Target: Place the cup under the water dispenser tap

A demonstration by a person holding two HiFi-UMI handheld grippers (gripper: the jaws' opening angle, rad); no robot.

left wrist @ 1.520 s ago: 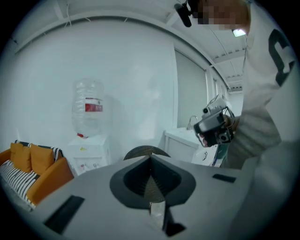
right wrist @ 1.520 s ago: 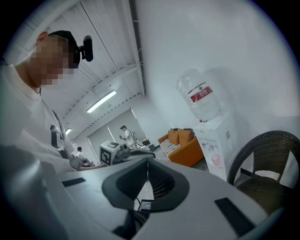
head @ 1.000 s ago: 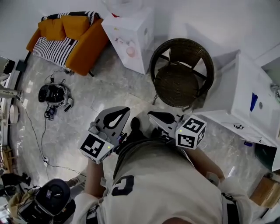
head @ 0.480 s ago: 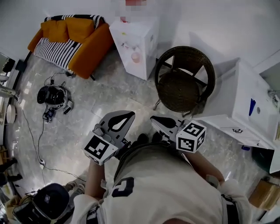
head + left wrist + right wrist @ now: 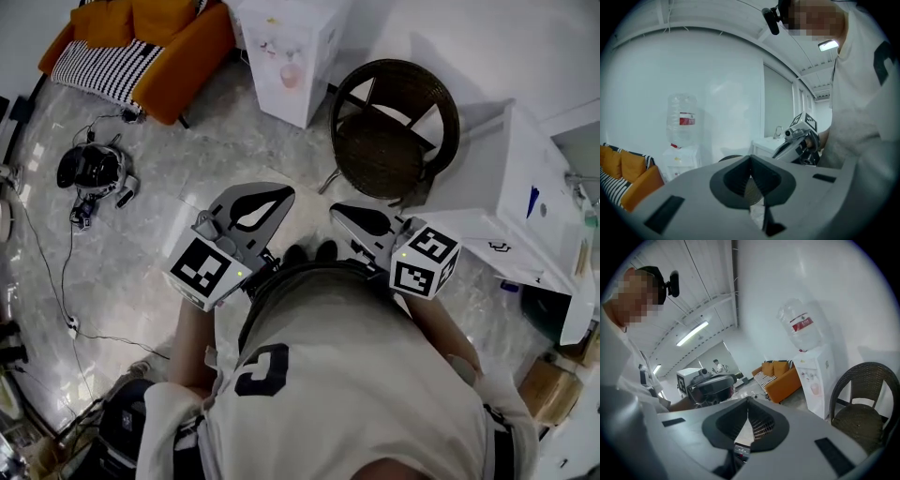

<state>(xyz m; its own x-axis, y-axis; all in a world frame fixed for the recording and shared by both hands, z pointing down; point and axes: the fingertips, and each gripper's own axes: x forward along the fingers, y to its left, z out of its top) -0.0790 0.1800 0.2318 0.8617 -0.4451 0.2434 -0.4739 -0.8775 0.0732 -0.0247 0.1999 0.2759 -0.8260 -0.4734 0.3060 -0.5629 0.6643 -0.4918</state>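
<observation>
The white water dispenser [image 5: 291, 52] stands at the far wall, its bottle [image 5: 801, 329] on top. A small pink cup [image 5: 291, 77] shows on the dispenser's front under the taps, also in the right gripper view [image 5: 815, 389]. My left gripper [image 5: 281, 194] and right gripper [image 5: 342, 211] are held side by side in front of the person's body, well short of the dispenser. Both are shut and empty. In each gripper's own view the jaws meet, on the left gripper [image 5: 751, 161] and on the right gripper [image 5: 747, 404].
A dark wicker chair [image 5: 394, 127] stands right of the dispenser. An orange sofa [image 5: 131, 47] is to its left. A white cabinet with a sink [image 5: 525, 206] is at the right. A robot dog [image 5: 89, 169] and cables lie on the floor at the left. Another person [image 5: 716, 365] stands far off.
The person has stepped across the floor with both grippers. Sofa, robot dog and dispenser have slid up the head view. Both grippers stay shut and empty.
</observation>
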